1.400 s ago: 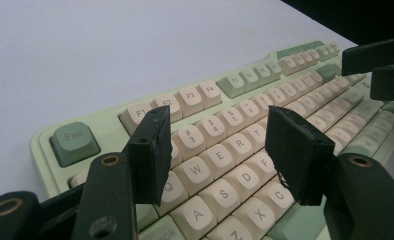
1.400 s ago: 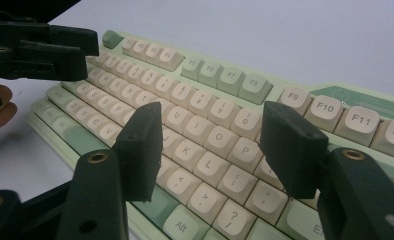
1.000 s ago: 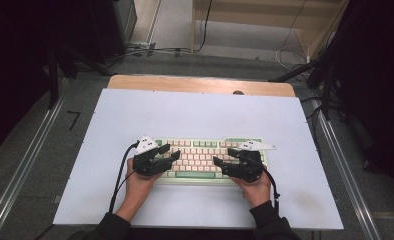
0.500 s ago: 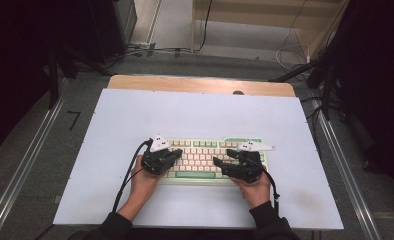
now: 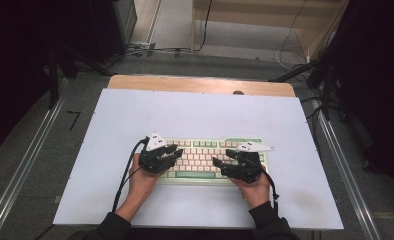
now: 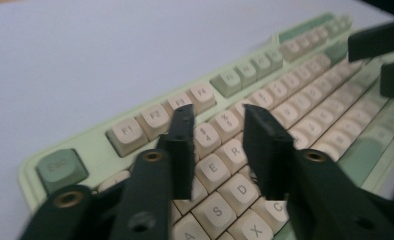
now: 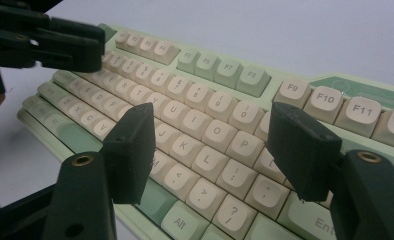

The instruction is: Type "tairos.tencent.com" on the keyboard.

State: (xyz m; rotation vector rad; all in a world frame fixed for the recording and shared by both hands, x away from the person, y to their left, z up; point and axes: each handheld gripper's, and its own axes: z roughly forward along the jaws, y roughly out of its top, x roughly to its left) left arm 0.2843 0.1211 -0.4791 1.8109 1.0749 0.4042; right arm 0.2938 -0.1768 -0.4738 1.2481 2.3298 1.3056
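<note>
keyboard (image 5: 205, 157), long axis left-right, seemingly square-on
</note>
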